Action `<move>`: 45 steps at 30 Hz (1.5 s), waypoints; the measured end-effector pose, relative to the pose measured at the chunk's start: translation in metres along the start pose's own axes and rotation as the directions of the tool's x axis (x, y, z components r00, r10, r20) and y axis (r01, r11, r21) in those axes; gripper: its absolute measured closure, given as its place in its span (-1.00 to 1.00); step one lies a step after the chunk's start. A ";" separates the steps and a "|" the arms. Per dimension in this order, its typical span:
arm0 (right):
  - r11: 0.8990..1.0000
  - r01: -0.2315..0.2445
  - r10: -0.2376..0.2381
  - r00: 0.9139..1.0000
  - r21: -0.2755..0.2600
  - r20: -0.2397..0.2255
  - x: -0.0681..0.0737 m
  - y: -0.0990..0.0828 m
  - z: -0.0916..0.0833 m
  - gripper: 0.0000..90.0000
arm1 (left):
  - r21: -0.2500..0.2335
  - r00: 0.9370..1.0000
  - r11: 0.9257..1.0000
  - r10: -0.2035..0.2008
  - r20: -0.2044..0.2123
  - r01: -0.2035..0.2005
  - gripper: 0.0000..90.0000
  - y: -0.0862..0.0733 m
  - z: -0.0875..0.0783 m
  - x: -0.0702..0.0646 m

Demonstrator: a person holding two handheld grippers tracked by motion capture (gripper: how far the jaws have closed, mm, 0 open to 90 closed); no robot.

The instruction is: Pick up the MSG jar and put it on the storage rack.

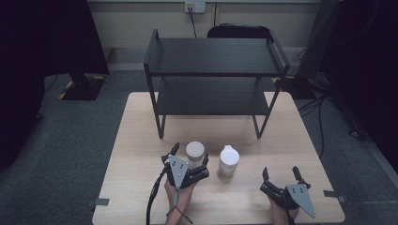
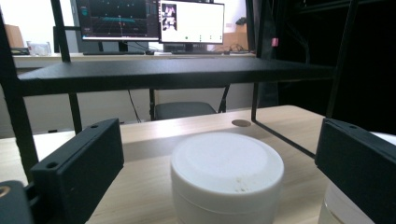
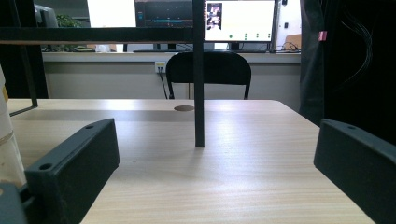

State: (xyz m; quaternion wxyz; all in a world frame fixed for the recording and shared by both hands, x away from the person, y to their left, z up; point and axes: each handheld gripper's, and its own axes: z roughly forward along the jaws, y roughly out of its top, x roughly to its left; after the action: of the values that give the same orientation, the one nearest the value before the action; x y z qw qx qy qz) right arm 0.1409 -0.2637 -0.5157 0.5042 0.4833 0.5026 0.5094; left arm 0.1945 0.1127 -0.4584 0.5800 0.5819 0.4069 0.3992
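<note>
1. Sitting between the spread jaws of the left gripper (image 1: 190,161) is a white round jar (image 1: 195,151), standing on the table (image 1: 141,140) in front of the black shelf rack (image 1: 216,70); no jaw is touching it.
2. Standing just beside it is a white bottle (image 1: 229,161), very near the outer jaw.
3. Closing now is risking a knock on that bottle, because the gap there is looking small.
4. Resting apart with spread jaws is the right gripper (image 1: 283,180), holding nothing.
</note>
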 end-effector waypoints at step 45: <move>1.000 0.000 0.000 1.000 0.000 -0.006 -0.001 0.000 0.000 -1.00 | 0.029 1.000 1.000 -0.013 0.012 0.012 -0.24 -0.025 0.012 0.001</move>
State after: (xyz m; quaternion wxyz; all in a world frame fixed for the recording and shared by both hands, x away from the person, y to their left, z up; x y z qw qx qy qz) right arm 0.1407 -0.2647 -0.5157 0.5027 0.4817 0.5043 0.5108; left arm 0.2056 0.1097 -0.4831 0.5765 0.5899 0.4128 0.3862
